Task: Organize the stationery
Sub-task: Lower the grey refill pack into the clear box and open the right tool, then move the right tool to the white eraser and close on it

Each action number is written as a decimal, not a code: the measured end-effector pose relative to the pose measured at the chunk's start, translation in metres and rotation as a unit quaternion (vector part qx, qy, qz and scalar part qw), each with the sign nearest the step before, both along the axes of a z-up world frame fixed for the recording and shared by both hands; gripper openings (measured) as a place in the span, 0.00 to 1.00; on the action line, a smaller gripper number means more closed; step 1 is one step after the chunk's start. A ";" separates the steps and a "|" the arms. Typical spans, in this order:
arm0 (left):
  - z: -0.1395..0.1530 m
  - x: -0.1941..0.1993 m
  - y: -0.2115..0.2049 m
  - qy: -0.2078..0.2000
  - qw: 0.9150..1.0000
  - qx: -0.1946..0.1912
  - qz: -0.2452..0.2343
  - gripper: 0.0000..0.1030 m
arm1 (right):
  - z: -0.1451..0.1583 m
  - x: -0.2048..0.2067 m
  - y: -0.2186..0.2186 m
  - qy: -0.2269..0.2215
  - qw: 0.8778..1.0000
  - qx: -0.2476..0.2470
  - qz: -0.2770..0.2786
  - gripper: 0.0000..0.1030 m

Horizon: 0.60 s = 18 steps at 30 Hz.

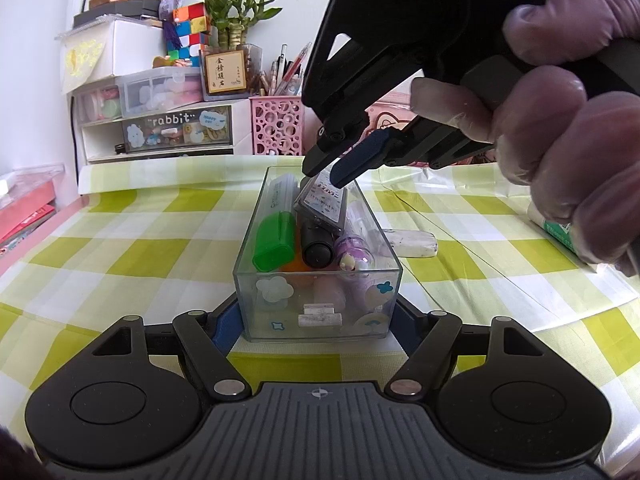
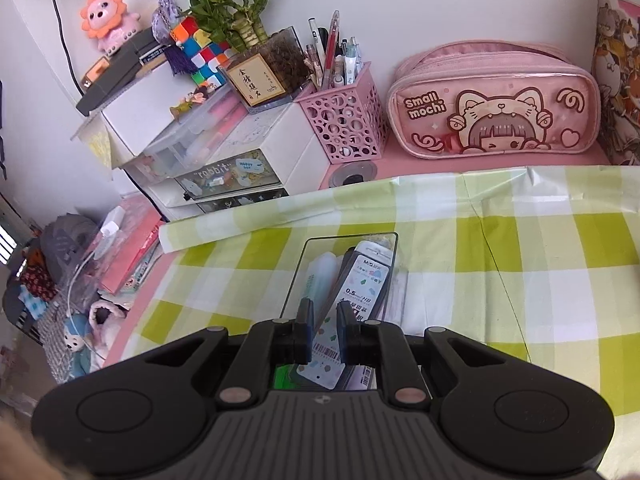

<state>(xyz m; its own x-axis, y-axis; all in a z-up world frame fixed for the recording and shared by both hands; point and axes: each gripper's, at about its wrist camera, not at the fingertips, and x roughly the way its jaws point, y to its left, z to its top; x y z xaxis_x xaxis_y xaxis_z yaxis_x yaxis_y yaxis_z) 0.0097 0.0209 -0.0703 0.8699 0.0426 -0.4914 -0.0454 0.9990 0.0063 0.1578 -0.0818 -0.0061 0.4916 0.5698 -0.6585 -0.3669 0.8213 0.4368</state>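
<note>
While the left gripper point(image 1: 316, 316) sits low on the checked tablecloth point(image 1: 120, 248), its two blue-padded fingers spread wide and flanking the near end of the clear plastic box point(image 1: 320, 304), the right gripper point(image 1: 334, 168) reaches in from the upper right, tilted steeply downward over the far end of that box. A gloved hand point(image 1: 568, 128) wraps around its black handle, four fingers curled across the trigger.

The right wrist view shows its fingers drawn close on either side of a flat pencil-lead case point(image 2: 356, 292), printed "0.5 HB". Whether the pads actually press the case cannot be told. The case leans at a slant, its lower end down among the box's contents and its upper end between the fingers.

Inside the box, counted from the left view: one green-capped highlighter point(image 1: 276, 240) on the left, one black marker point(image 1: 318, 248) in the middle, one purple novelty pen point(image 1: 354, 256) on the right, plus the lead case. One small white eraser point(image 1: 320, 318) lies at the bottom near the front wall.

Outside the box, one worn white eraser point(image 1: 412, 244) lies on the cloth just to its right, and one white-and-green tube point(image 1: 556, 232) lies farther right, partly hidden by the hand. At the back stand one pink perforated pen holder point(image 2: 344, 120) and one pink pencil pouch point(image 2: 496, 100).
</note>
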 end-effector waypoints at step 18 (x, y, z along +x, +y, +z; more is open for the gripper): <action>0.000 0.000 0.000 0.000 1.000 0.000 0.000 0.71 | -0.008 -0.010 -0.057 -0.030 0.999 0.001 -0.028 0.68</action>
